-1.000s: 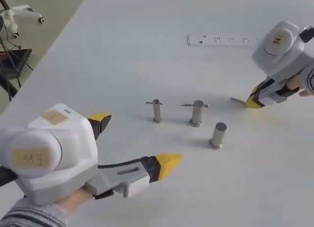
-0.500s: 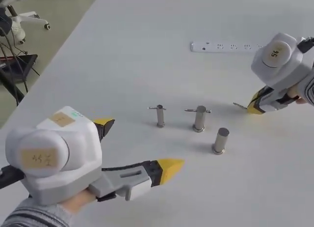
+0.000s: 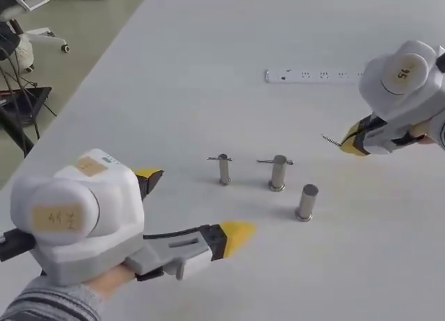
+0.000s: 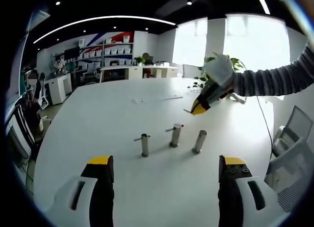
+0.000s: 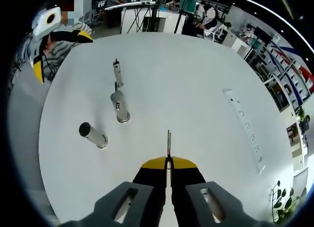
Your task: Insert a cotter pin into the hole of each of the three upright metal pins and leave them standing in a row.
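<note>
Three upright metal pins stand on the white table. The left pin (image 3: 224, 169) and the middle pin (image 3: 278, 172) each carry a cotter pin through the top. The right pin (image 3: 306, 201) stands a little nearer, its hole empty. My right gripper (image 3: 345, 142) hovers right of and beyond them, shut on a thin cotter pin (image 3: 331, 140) that juts from its tip. In the right gripper view that cotter pin (image 5: 169, 143) points past the bare pin (image 5: 93, 134). My left gripper (image 3: 192, 204) stays open near the front left, nothing between its fingers, the pins (image 4: 175, 135) ahead of it.
A white power strip (image 3: 313, 76) lies on the table beyond the pins. The table's left edge runs diagonally, with office chairs (image 3: 28, 29) and dark floor past it. Bare tabletop (image 3: 174, 92) surrounds the pins.
My right gripper has lifted off the table surface with the cotter pin in its tip and shifted slightly left. The left gripper and the three pins have kept their places.
</note>
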